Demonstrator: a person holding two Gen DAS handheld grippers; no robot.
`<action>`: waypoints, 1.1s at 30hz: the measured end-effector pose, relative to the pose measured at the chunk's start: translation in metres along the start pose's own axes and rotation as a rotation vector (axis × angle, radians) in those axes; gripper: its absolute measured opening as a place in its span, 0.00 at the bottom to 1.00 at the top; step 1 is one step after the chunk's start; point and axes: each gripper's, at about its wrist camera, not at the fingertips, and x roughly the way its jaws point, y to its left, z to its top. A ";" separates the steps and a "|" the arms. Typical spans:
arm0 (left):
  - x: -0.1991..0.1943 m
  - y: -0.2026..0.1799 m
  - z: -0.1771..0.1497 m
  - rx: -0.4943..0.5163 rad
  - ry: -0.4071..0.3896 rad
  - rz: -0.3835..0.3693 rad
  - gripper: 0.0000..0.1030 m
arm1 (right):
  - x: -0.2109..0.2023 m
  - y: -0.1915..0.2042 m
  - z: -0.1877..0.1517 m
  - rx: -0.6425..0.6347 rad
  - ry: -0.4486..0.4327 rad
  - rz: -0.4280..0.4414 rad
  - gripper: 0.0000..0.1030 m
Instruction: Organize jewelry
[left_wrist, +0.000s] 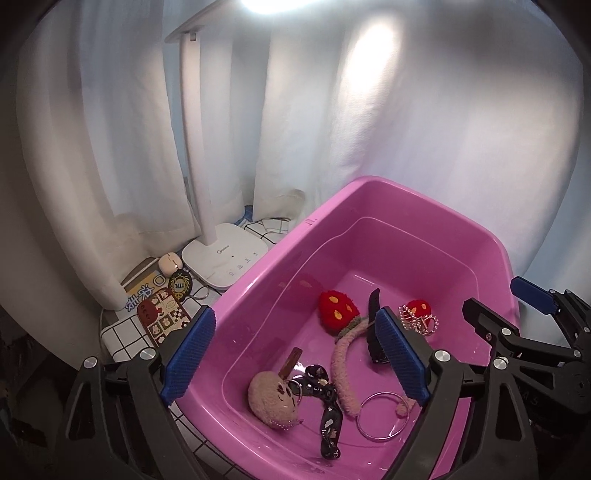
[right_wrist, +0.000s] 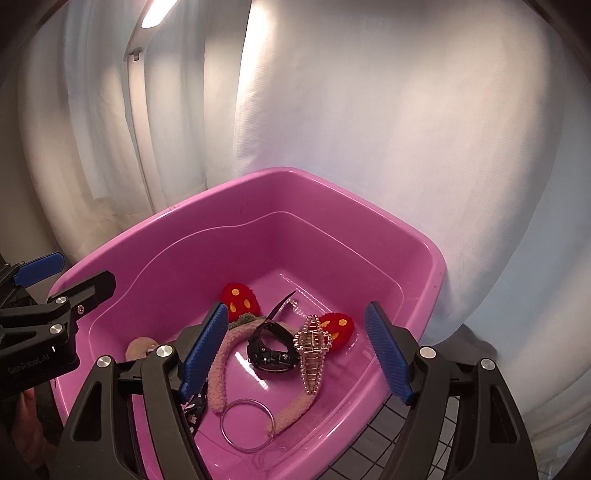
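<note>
A pink plastic tub (left_wrist: 258, 266) (right_wrist: 155, 236) holds the jewelry: a pink fuzzy headband with red strawberries (left_wrist: 338, 310) (right_wrist: 216, 376), a black watch (right_wrist: 271, 349) (left_wrist: 373, 332), a beaded hair clip (right_wrist: 312, 350) (left_wrist: 421, 321), a clear bangle (left_wrist: 382, 415) (right_wrist: 247, 424), a plush keychain (left_wrist: 271, 400) and a black patterned strap (left_wrist: 328, 421). My left gripper (left_wrist: 295, 354) is open and empty above the tub's near left side. My right gripper (right_wrist: 295, 350) is open and empty above the watch and clip.
A white desk lamp (left_wrist: 225, 258) stands left of the tub on a grid-patterned cloth (left_wrist: 122, 336). Beside it lie a checked card (left_wrist: 162, 317), a dark oval badge (left_wrist: 181, 286) and an earbud case (left_wrist: 170, 263). White curtains (left_wrist: 406, 129) hang close behind.
</note>
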 end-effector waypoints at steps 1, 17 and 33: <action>0.000 0.001 0.000 -0.003 0.005 0.004 0.84 | -0.001 0.001 0.000 -0.001 0.000 0.001 0.71; -0.009 0.001 0.000 -0.007 0.015 0.019 0.84 | -0.018 0.002 -0.005 -0.008 -0.026 -0.011 0.71; -0.018 0.000 -0.004 0.003 0.012 0.029 0.84 | -0.033 0.003 -0.009 -0.004 -0.042 -0.014 0.71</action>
